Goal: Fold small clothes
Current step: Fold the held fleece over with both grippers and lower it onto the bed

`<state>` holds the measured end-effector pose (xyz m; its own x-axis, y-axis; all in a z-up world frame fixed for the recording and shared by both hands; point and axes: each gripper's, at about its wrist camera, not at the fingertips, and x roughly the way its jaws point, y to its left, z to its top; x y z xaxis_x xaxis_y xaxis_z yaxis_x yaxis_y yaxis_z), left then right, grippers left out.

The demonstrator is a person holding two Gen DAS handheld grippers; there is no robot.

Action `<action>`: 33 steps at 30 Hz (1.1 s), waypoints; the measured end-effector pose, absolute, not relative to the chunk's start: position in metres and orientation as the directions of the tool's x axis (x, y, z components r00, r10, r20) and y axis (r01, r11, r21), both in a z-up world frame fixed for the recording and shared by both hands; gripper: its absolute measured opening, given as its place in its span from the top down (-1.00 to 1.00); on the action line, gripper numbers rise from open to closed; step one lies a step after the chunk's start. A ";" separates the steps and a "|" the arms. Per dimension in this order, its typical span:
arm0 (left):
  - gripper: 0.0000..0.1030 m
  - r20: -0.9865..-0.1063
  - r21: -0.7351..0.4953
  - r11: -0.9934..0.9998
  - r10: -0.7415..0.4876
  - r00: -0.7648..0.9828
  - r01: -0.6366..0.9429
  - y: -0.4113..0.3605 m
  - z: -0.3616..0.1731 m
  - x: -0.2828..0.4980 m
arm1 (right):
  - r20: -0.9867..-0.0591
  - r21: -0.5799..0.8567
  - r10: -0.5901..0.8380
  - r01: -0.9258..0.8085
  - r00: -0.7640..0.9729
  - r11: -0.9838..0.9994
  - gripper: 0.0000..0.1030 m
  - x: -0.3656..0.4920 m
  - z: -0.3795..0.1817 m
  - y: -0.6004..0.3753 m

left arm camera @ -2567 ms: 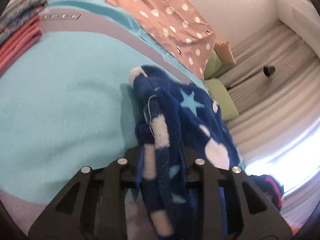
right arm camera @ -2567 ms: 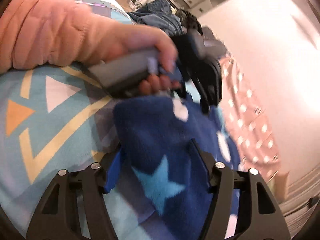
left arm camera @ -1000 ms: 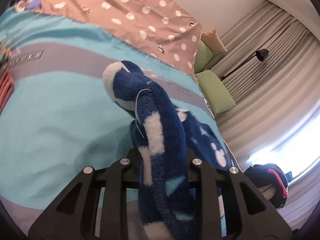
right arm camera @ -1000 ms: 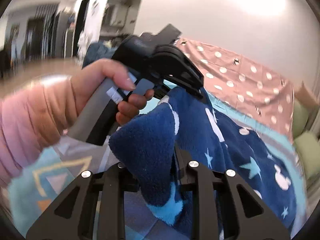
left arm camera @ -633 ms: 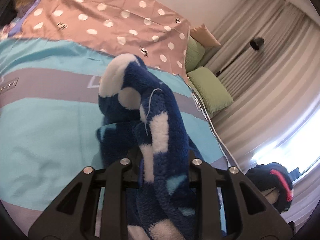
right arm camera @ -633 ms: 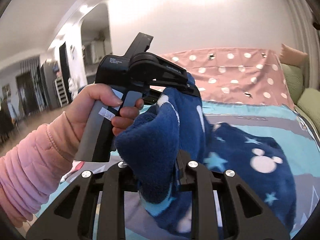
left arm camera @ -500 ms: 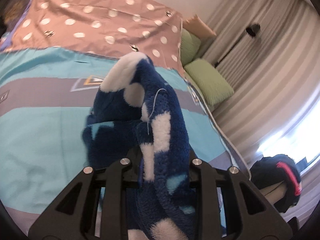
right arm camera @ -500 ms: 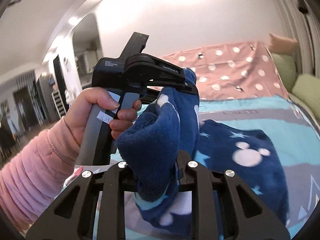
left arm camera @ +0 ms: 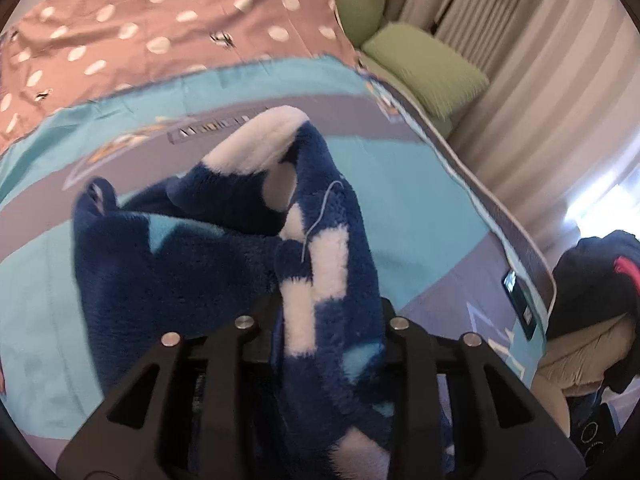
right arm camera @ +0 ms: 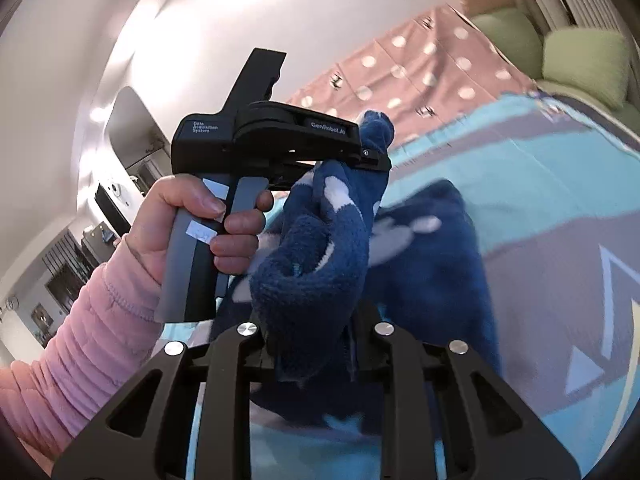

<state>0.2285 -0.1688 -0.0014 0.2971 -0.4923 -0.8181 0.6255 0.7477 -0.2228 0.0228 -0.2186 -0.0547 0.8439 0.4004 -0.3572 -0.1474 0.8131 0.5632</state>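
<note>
The dark blue fleece garment printed with white spots and pale blue stars [left arm camera: 224, 264] is held up off the bed by both grippers, with its lower part trailing down onto the turquoise and grey patterned bedspread [left arm camera: 404, 200].

In the left wrist view, the black left gripper [left arm camera: 324, 320] has its fingers closed tight on a thick bunch of the fleece — the fabric bulges up and forward between them, topped by a white patch, and a loose pale thread hangs across it. The rest of the garment droops to the left of the fingers.

In the right wrist view, the black right gripper [right arm camera: 312, 332] is likewise clamped on a rolled wad of the same fleece [right arm camera: 320, 256]. Just beyond it, the left gripper appears from the side, its grey handle gripped by the person's left hand [right arm camera: 192, 220] in a pink quilted sleeve [right arm camera: 92, 340], with its fingers pinching the fabric's upper edge — the two grip points sit close together.

Behind lie a pink sheet with white polka dots [left arm camera: 168, 28], green pillows [left arm camera: 424, 68], and beige striped curtains [left arm camera: 532, 92]. A dark bundle with a red accent [left arm camera: 596, 272] sits beside the bed at the right.
</note>
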 end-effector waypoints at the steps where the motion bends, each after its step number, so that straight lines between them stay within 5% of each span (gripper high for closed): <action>1: 0.30 -0.826 -0.215 0.746 -0.483 0.290 0.630 -0.175 -0.006 0.228 | -0.366 0.581 0.409 -0.138 0.836 0.802 0.56 0.022 -0.060 -0.225; 8: -0.26 -0.818 -0.215 0.708 -0.507 0.272 0.673 -0.201 -0.022 0.217 | -0.410 0.664 0.446 -0.076 0.796 0.744 0.54 0.019 -0.091 -0.245; 15: -0.26 -0.699 -0.265 0.691 -0.618 0.360 0.672 -0.182 0.016 0.198 | -0.411 0.696 0.458 -0.053 0.788 0.716 0.53 0.015 -0.101 -0.251; 21: -0.26 -0.645 0.012 0.772 -0.480 0.594 0.636 -0.129 0.038 0.179 | -0.403 0.698 0.460 -0.060 0.791 0.714 0.53 0.010 -0.100 -0.250; 25: -0.02 -0.693 0.115 0.753 -0.406 0.595 0.648 -0.107 0.014 0.175 | -0.394 0.723 0.482 -0.059 0.783 0.688 0.53 0.011 -0.102 -0.256; 28: 0.35 -0.686 0.206 0.698 -0.397 0.610 0.686 -0.109 -0.010 0.158 | -0.405 0.719 0.482 -0.055 0.777 0.692 0.53 0.010 -0.102 -0.260; 33: 0.41 -0.669 0.296 0.622 -0.407 0.622 0.725 -0.141 -0.028 0.137 | -0.496 0.599 0.350 0.021 0.795 0.801 0.23 -0.004 -0.093 -0.263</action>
<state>0.1374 -0.1411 -0.0283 0.6223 -0.4071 -0.6686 0.7251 0.6216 0.2964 -0.0042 -0.2634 -0.0931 0.7946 0.3500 -0.4961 0.0209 0.8008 0.5986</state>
